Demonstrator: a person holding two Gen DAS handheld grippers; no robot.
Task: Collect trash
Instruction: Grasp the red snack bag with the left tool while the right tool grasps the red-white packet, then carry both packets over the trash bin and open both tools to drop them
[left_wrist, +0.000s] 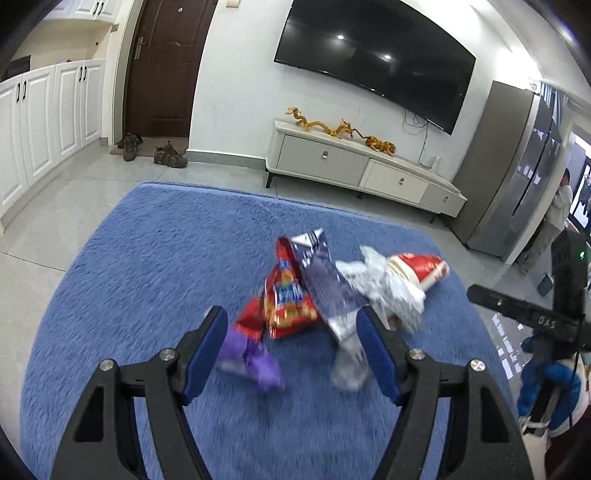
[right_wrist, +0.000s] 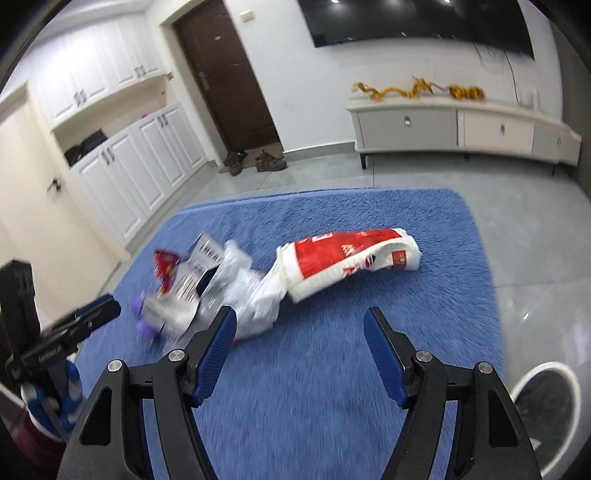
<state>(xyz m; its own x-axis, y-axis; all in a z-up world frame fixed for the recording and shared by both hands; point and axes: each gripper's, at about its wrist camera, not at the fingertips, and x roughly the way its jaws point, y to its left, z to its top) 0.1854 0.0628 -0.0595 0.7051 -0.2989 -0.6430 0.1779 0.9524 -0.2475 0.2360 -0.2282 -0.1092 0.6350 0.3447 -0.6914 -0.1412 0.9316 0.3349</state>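
Rug (left_wrist: 147, 258): blue, shaggy, spread on a pale tiled floor; carries all the litter.
Red snack wrapper (left_wrist: 286, 295): crumpled, near the rug's middle in the left wrist view, blurred.
Dark silver-edged packet (left_wrist: 325, 273): long, laid slantwise, overlapping the red snack wrapper's right edge.
Purple scrap (left_wrist: 258, 363): small, nearest the camera, just ahead of the left finger pad.
Clear crinkled plastic (right_wrist: 243, 288): heaped between the packets and the bag, touching both.
Red-and-white plastic bag (right_wrist: 343, 258): lying on its side at the right end of the pile, its white mouth toward the clear crinkled plastic.
Left gripper (left_wrist: 291, 325): jaws wide apart, nothing between the pads; tips framing the near edge of the pile; contact with the litter impossible to judge through the blur.
Right gripper (right_wrist: 299, 325): jaws wide apart, empty, over bare rug just short of the bag; left tip overlapping the plastic's edge in the picture.
White bin (right_wrist: 546, 406): round, dark inside, on the tiles at the rug's right edge.
Background: low white TV cabinet (left_wrist: 362, 166), gold garland on top, dark door (left_wrist: 166, 66), shoes by it.
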